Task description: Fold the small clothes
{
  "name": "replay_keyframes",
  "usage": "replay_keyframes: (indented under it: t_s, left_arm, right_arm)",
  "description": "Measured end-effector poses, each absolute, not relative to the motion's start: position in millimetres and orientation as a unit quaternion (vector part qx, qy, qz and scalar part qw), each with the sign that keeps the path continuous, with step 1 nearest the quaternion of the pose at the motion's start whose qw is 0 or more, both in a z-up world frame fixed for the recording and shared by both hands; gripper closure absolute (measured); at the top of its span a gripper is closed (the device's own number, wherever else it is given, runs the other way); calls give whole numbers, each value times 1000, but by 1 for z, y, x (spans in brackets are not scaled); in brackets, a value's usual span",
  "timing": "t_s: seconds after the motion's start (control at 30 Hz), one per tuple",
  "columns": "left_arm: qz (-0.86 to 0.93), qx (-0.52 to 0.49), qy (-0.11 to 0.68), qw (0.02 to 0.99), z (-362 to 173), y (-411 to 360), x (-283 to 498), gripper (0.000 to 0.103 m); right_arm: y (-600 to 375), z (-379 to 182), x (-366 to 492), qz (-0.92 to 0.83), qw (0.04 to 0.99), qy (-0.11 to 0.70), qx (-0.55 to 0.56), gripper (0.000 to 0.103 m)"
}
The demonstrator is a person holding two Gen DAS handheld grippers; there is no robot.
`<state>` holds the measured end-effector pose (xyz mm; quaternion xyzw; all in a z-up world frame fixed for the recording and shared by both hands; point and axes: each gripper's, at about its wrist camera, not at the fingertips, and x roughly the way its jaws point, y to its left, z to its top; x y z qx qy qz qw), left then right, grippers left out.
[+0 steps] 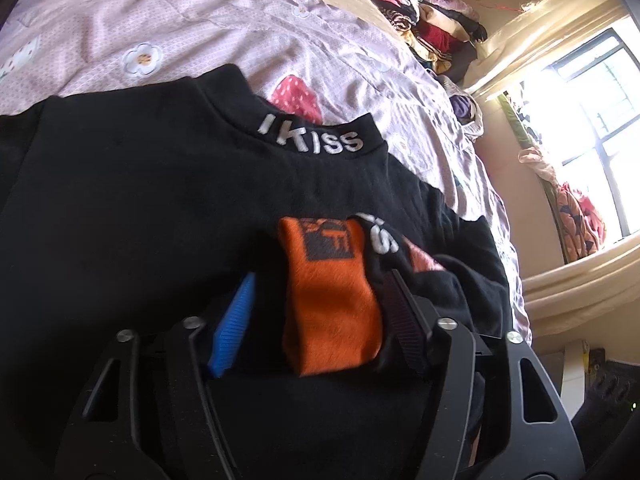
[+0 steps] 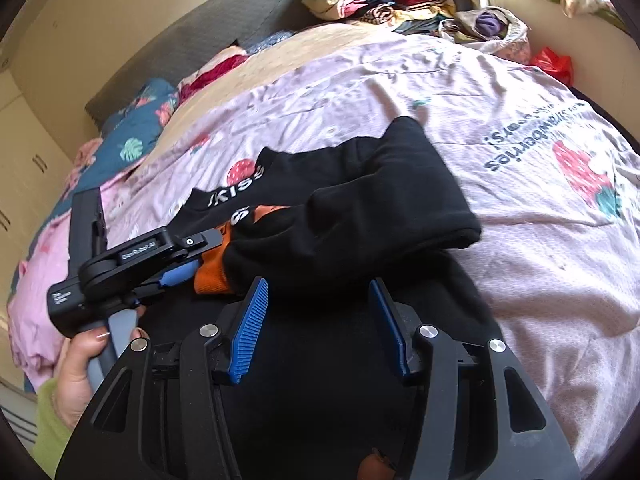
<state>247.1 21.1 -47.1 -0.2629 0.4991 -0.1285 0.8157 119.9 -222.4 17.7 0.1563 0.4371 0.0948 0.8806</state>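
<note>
Left wrist: orange cuff (image 1: 328,304) between hand-held gripper (image 1: 316,300).

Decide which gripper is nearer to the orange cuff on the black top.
Left. The left gripper has the orange cuff between its fingers, though actual pressing is unclear. The right gripper hangs open beside it, over the black top, gripping nothing.
</note>
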Motion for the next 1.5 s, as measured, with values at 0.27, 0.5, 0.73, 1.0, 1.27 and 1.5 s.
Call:
replay_keyframes:
  t_s: [0.27,0.5,0.73,1.0,1.27,1.5]
  left_arm:
    - [-149,-262,479,824,-35,7,246,95]
    - [-207,-279,392,852,39,21,214,100]
    - [-223,-280,328,874,89,41,185,100]
    - [-177,-287,324,884,80,81,166,103]
    - [-122,-283,379,873,36,107,177,103]
    - [-103,-243,442,858,-8,95,183,95]
  right_arm:
    - [-243,19,116,77,882,432,171,52]
    - [-248,25,113,70,886,423,177,52]
    - [-251,33,109,67,890,414,179,52]
    - [-245,29,112,68,888,421,170,52]
    - [-235,19,120,76,884,434,160,52]
    - [-213,13,136,92,884,444,114,52]
